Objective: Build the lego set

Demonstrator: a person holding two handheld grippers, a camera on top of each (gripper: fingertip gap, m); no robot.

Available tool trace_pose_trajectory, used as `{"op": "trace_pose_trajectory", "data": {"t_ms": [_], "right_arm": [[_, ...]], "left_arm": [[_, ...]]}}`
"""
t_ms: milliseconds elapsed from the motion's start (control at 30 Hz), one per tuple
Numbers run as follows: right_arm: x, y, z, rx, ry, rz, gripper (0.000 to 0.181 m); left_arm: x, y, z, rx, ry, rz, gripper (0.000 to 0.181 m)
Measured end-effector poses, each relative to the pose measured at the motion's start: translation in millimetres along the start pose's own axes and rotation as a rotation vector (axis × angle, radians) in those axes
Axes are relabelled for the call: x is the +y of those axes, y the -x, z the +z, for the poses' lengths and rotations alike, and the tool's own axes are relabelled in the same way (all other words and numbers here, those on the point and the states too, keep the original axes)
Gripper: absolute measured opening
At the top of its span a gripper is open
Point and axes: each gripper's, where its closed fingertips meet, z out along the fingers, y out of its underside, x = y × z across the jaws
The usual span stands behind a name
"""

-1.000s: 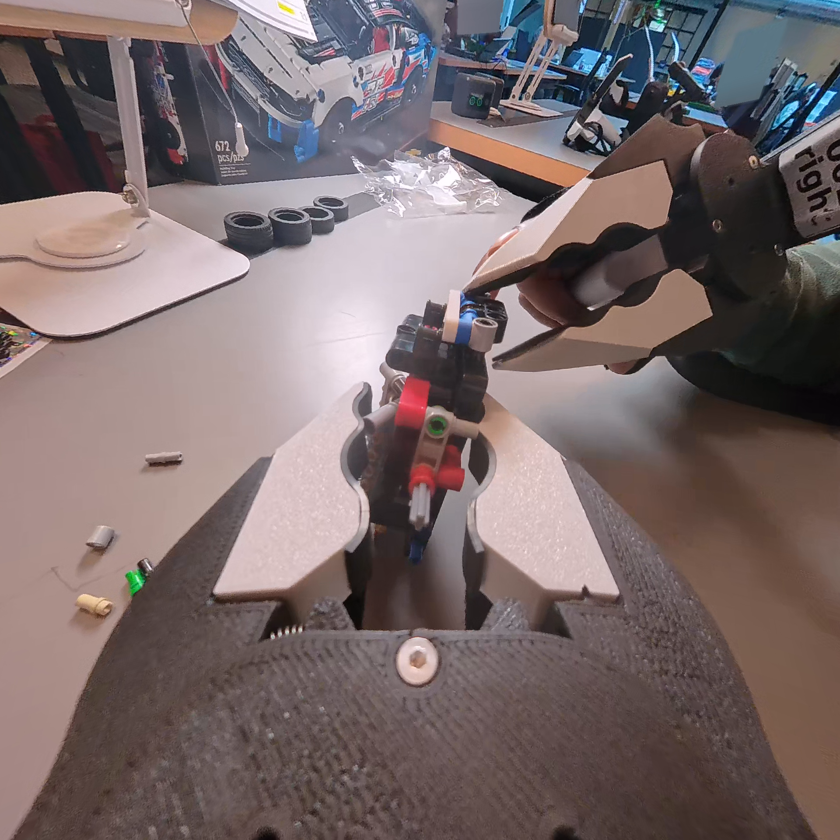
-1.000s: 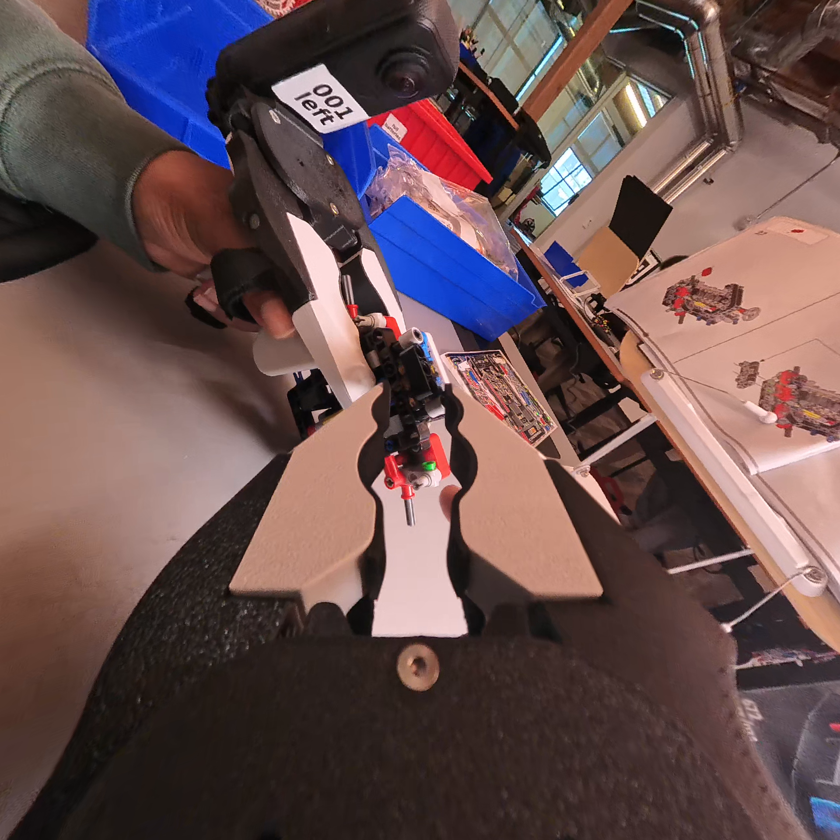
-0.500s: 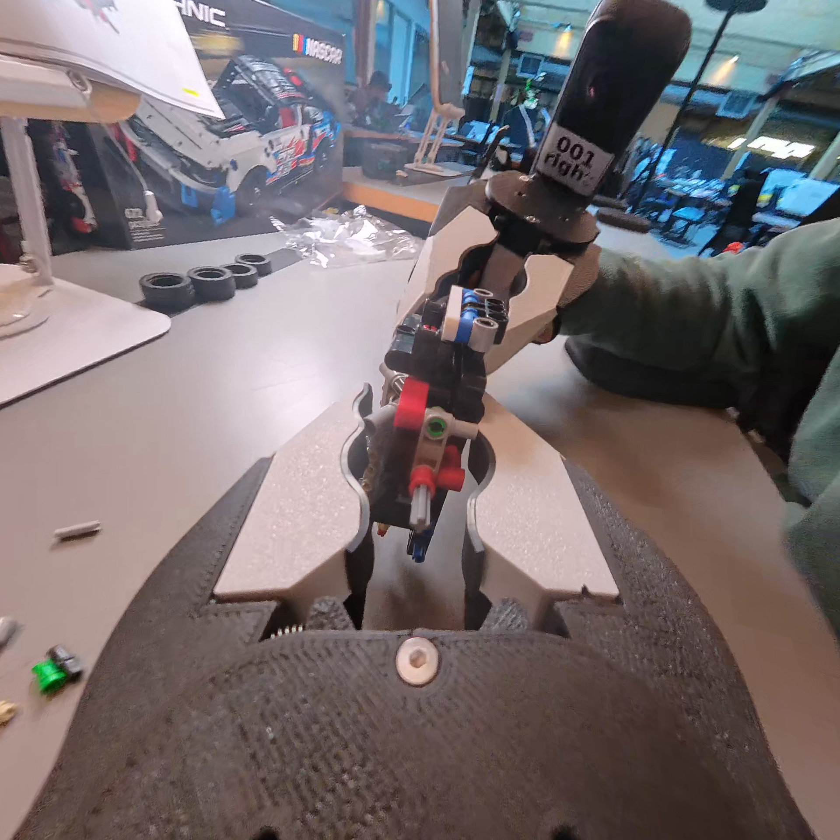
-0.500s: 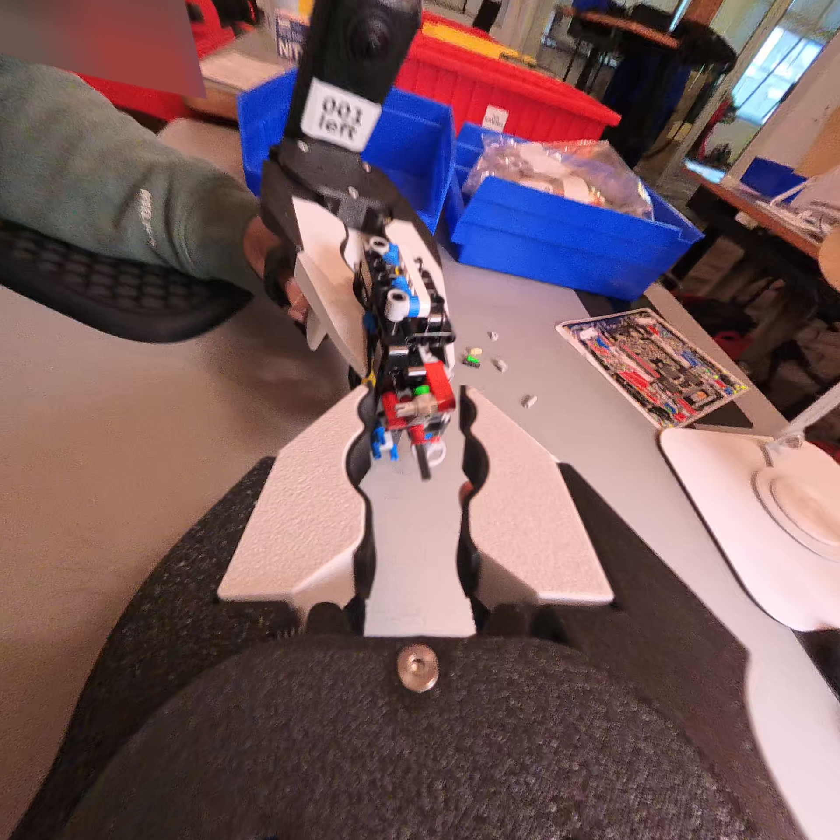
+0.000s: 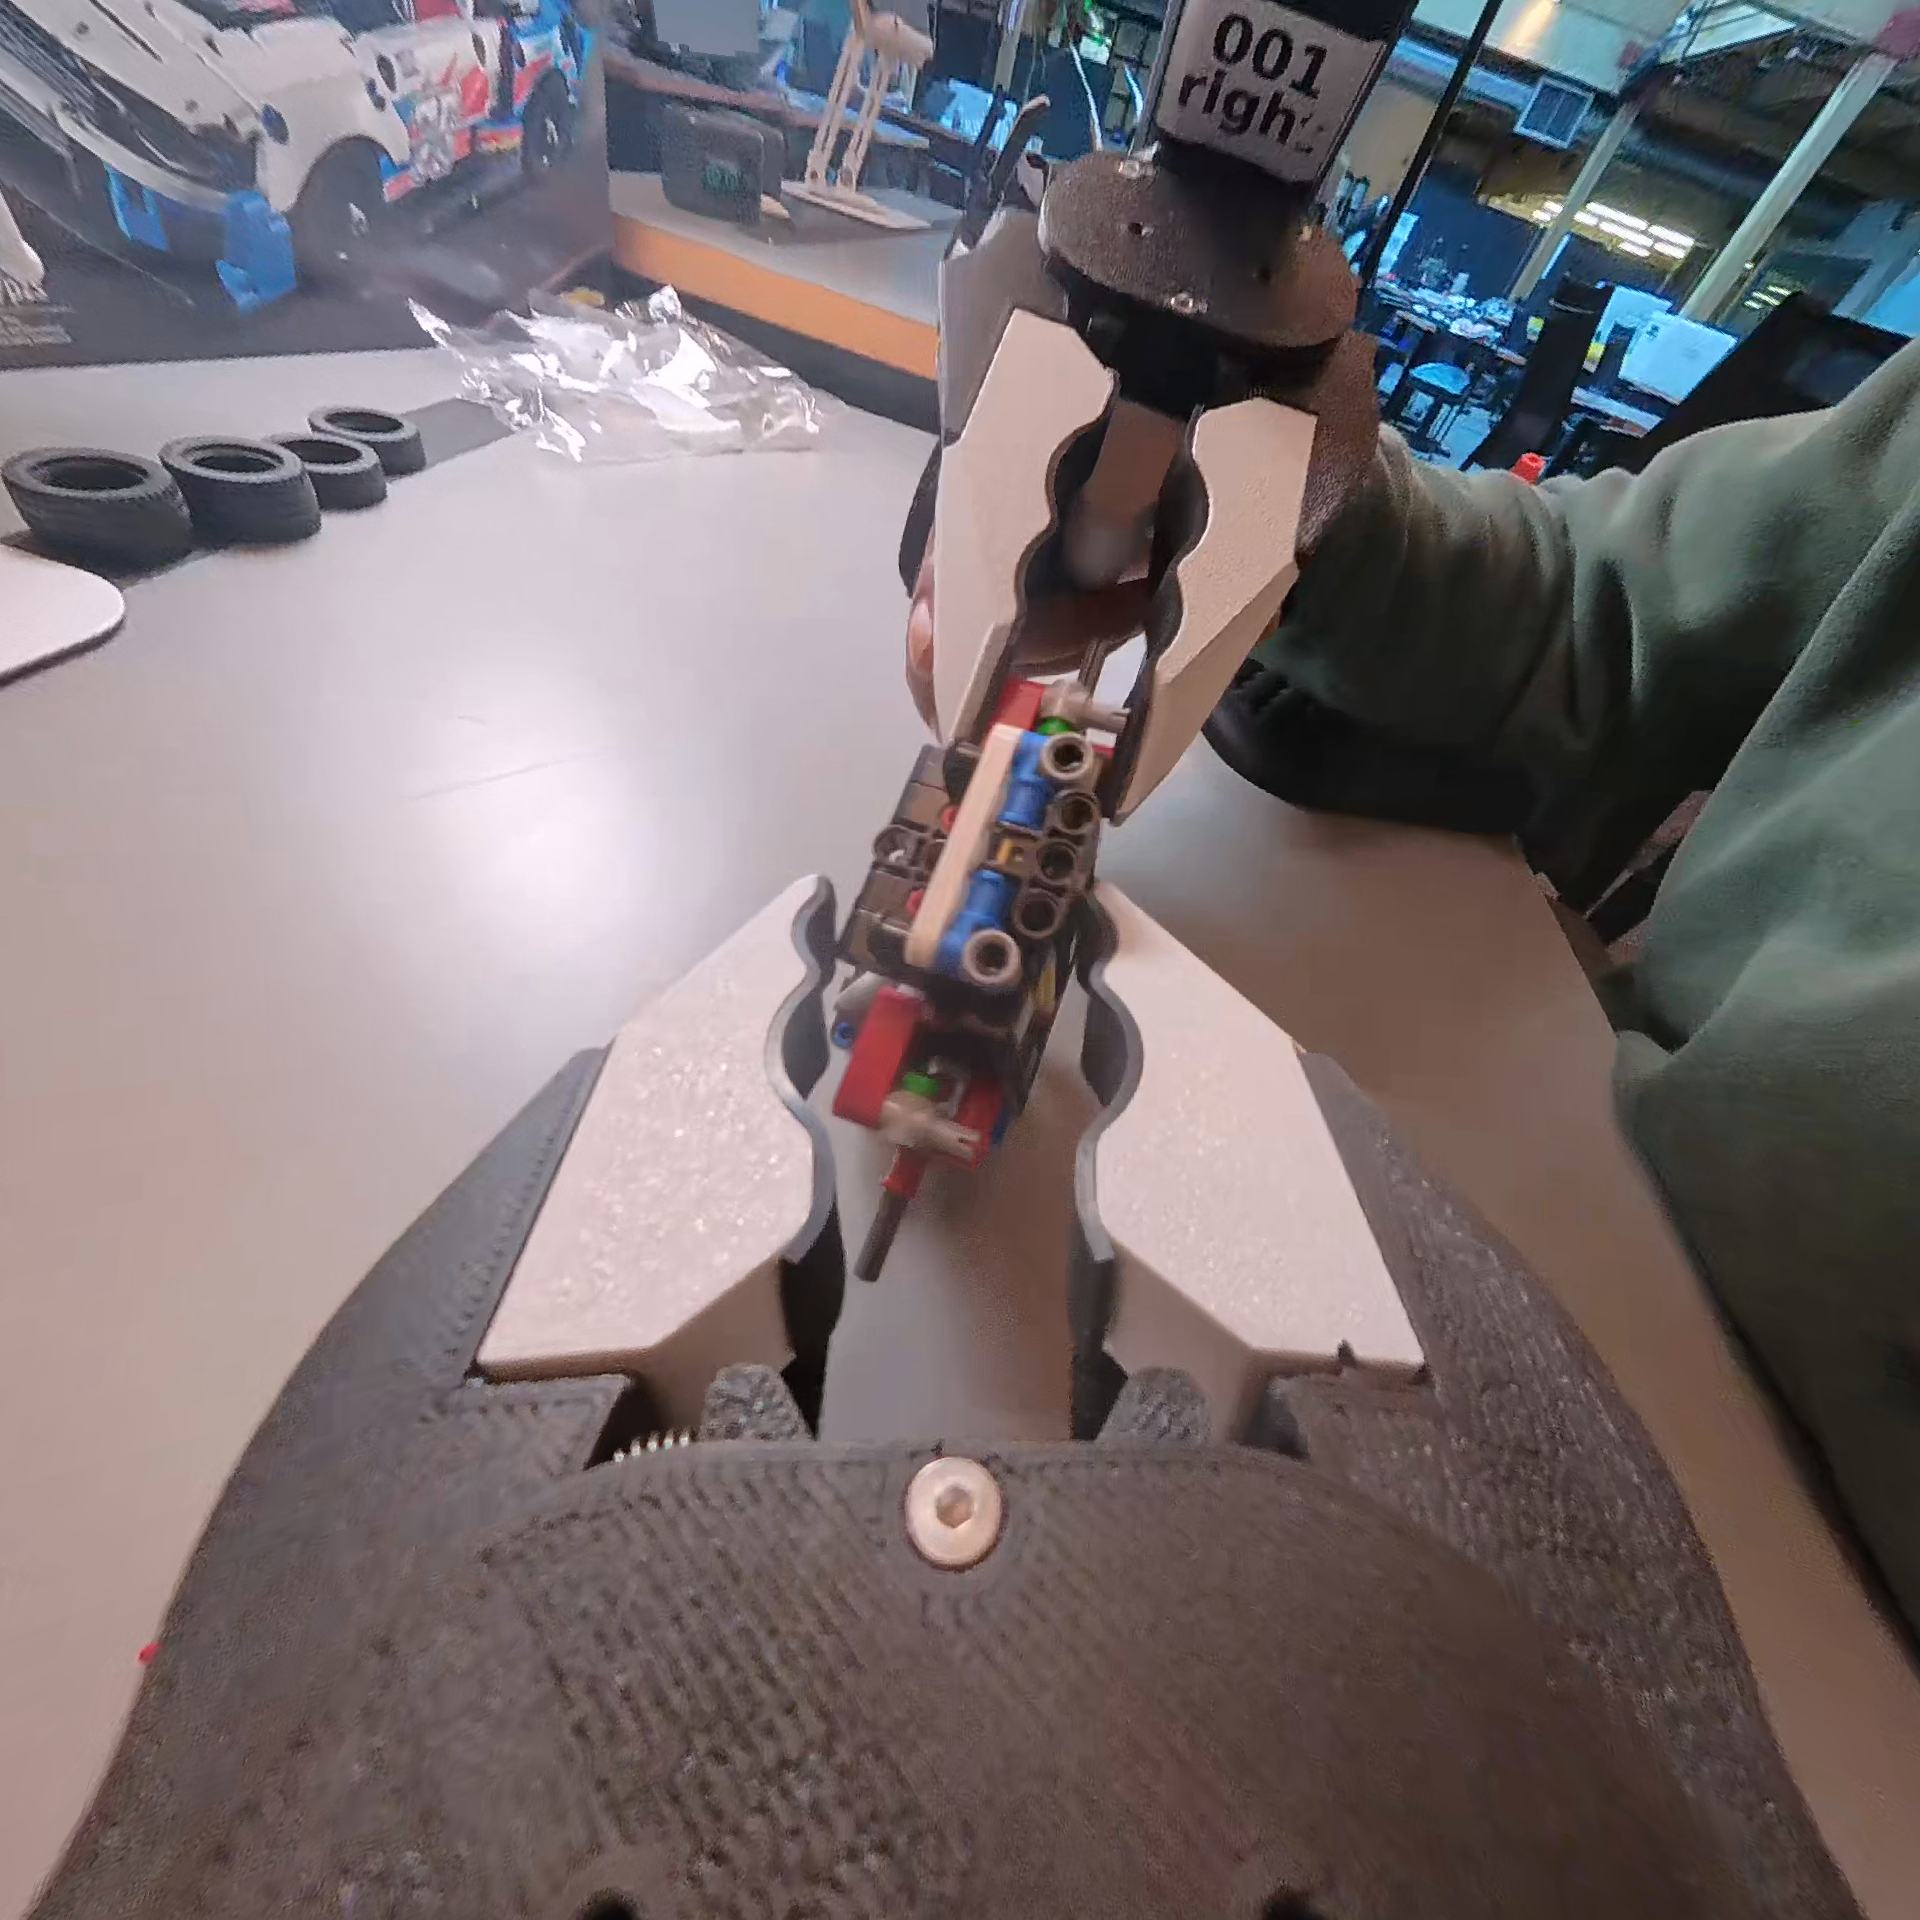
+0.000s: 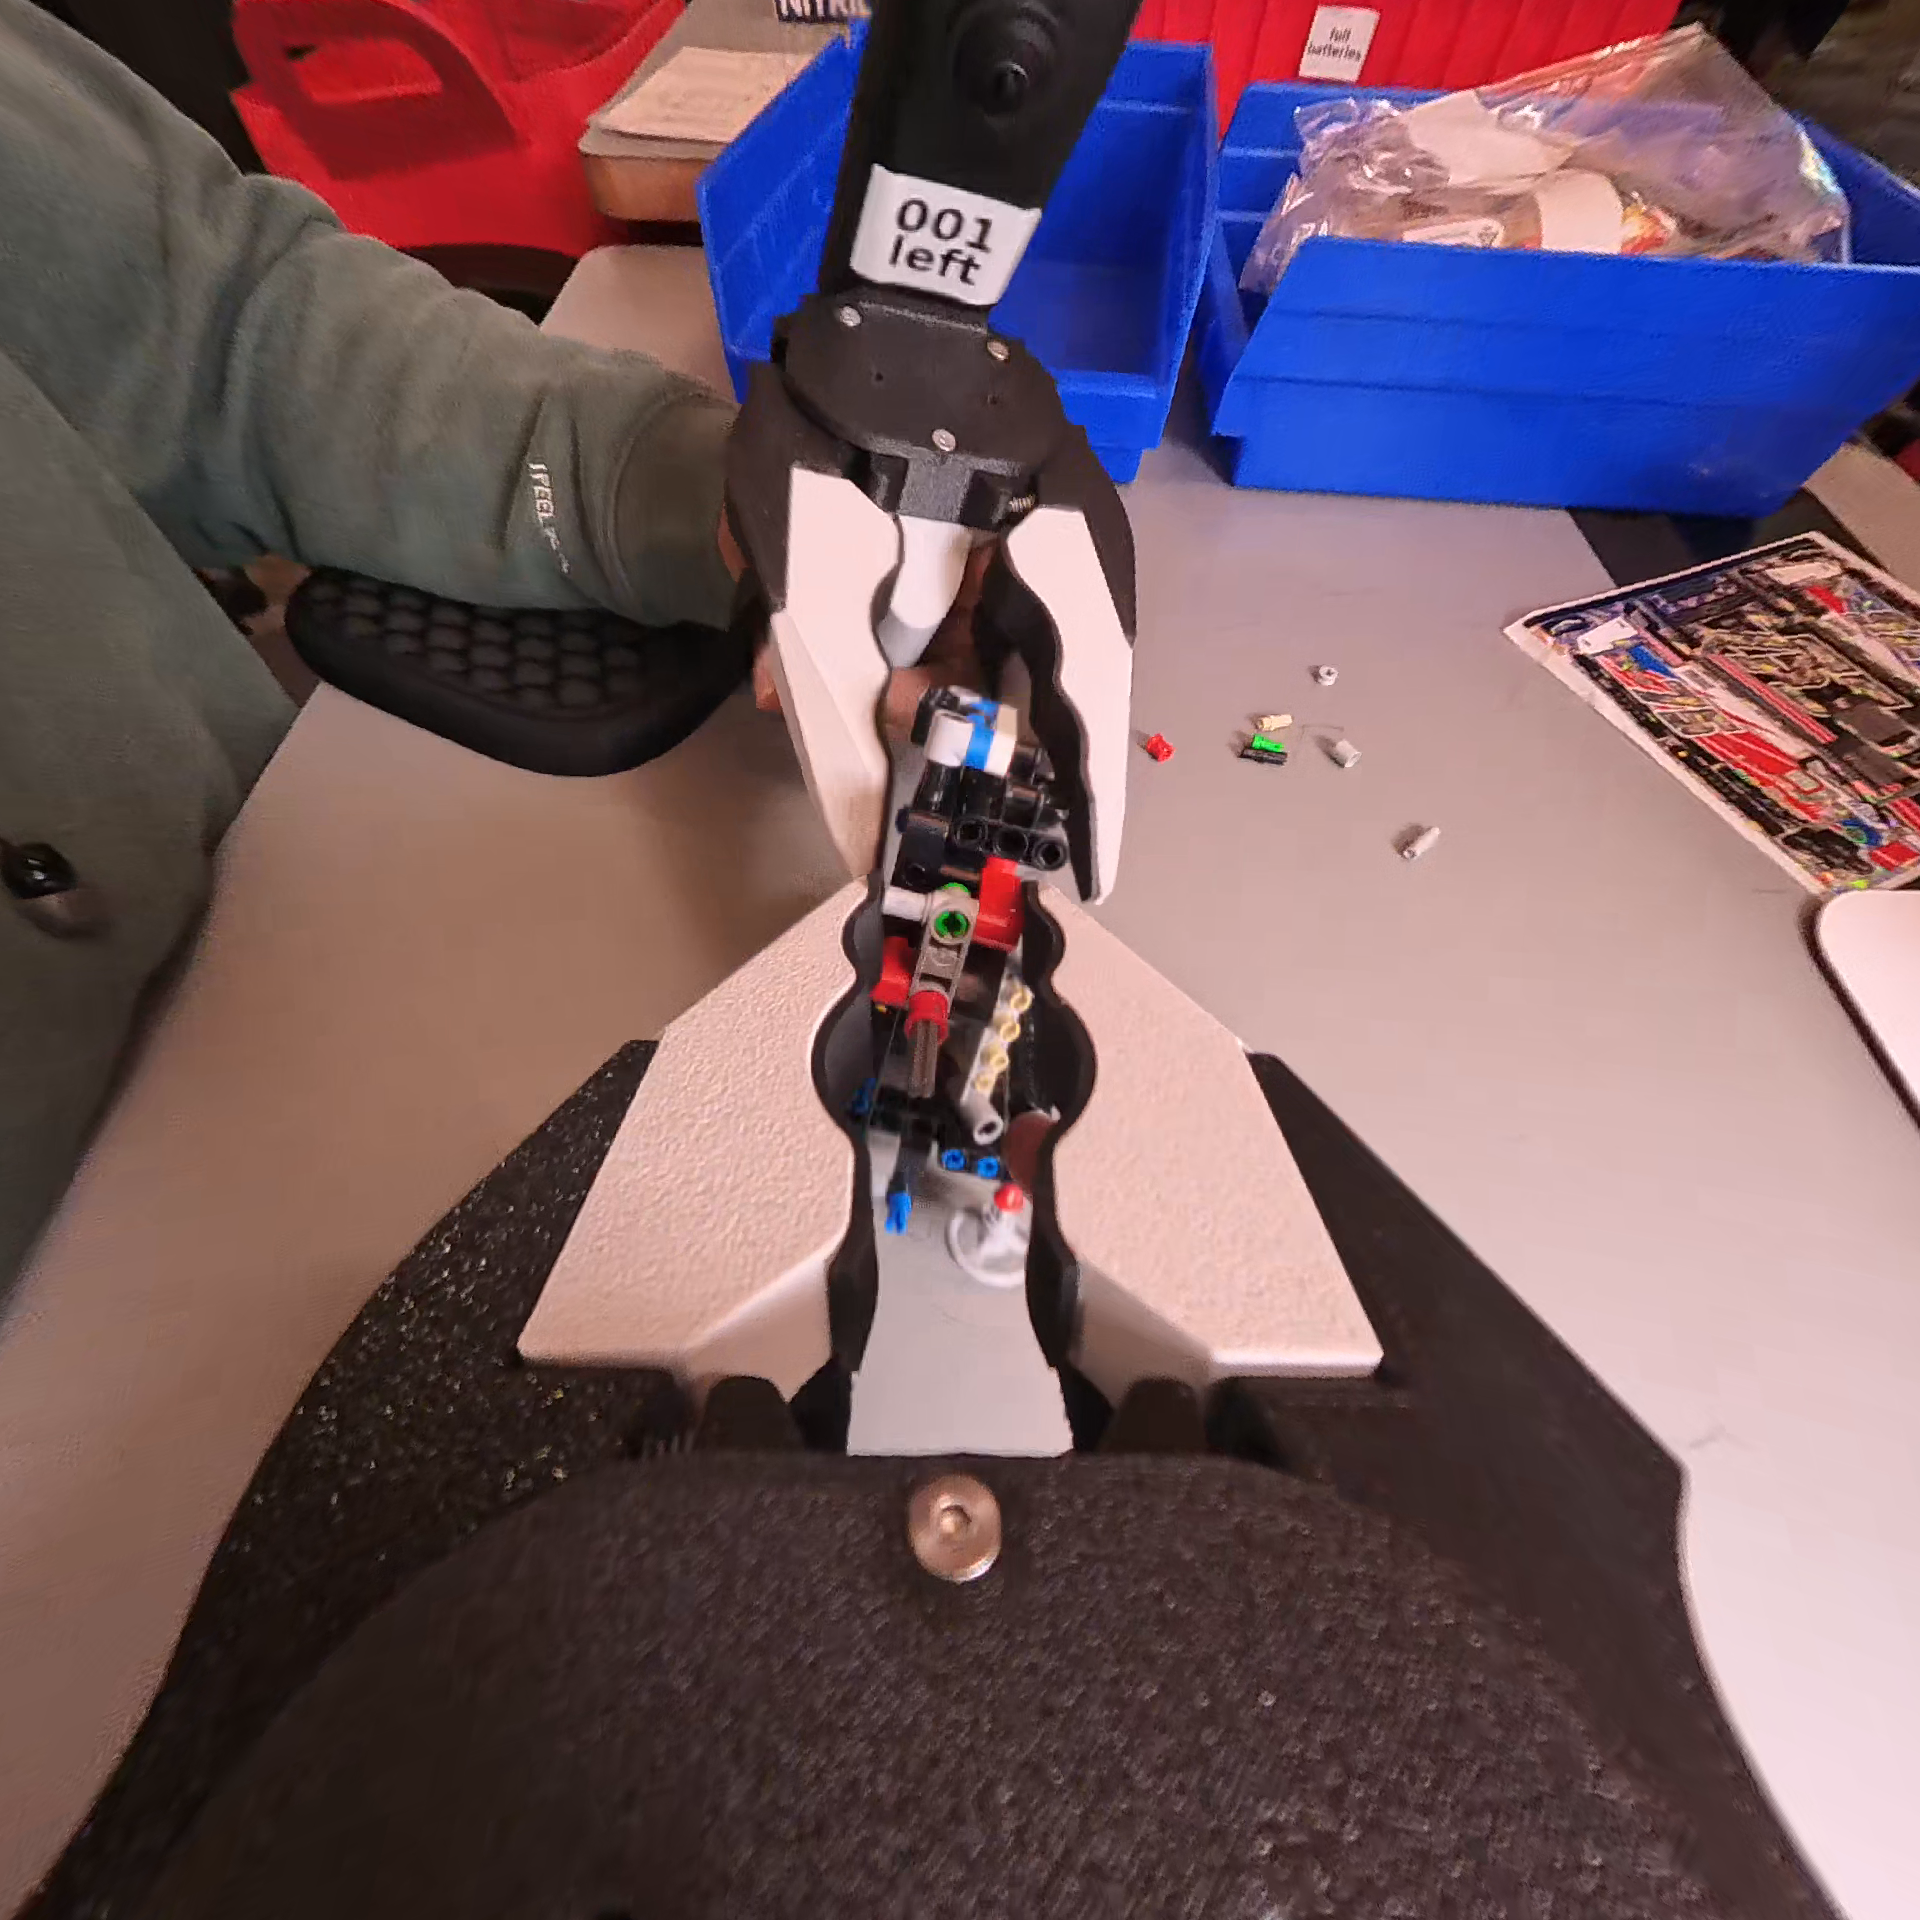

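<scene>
The lego assembly, black with red, blue, white and grey parts, is held above the grey table between both grippers, which face each other. My left gripper is shut on its near end at the fingertips, and a dark axle hangs down from that end. My right gripper grips the far end from above. In the right wrist view, my right gripper is shut on the assembly, with the left gripper on the other end.
Several black tyres, a clear plastic bag and the set's box lie at the back. Blue bins, a sticker sheet, small loose pieces and a white lamp base are on the table. A green sleeve is on the right. Only a small space, under 4 cm, lies between the two pairs of fingers.
My right gripper swung round to face the left one and closed on the assembly's far end. The assembly slid out towards my left fingertips and tilted.
</scene>
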Motion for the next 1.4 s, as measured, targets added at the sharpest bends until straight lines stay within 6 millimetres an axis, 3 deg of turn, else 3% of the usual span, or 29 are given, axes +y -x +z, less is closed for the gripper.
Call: {"op": "trace_pose_trajectory", "data": {"t_ms": [167,267,400,533,700,733,933,1033,1200,1400], "right_arm": [[2,-1,0,0.062,0.001,-0.037,0.032],[5,-7,-17,0.159,0.004,-0.078,0.035],[30,15,-30,0.153,0.075,-0.098,0.025],[56,13,-23,0.260,0.099,-0.106,0.029],[55,11,-6,0.270,0.068,-0.090,0.018],[57,8,-5,0.279,0.079,-0.095,0.011],[57,17,-4,0.216,0.035,-0.044,0.006],[57,18,-6,0.186,-0.009,0.011,0.006],[58,13,-9,0.163,-0.036,0.105,0.006],[56,7,-7,0.166,-0.049,0.211,0.006]], "left_arm": [[10,2,2,0.004,0.043,0.001,0.043],[14,3,3,0.007,0.060,-0.009,0.043],[18,7,5,-0.001,0.075,-0.040,0.043],[18,7,6,0.003,0.069,-0.057,0.043],[18,3,10,0.004,0.070,-0.054,0.043],[18,3,11,0.003,0.070,-0.053,0.043],[18,-2,12,-0.005,0.089,-0.001,0.048],[11,-1,5,-0.039,0.092,0.057,0.055],[-15,-1,-15,-0.179,0.043,0.273,0.041],[-6,7,-6,-0.374,0.163,0.516,0.023]]}}
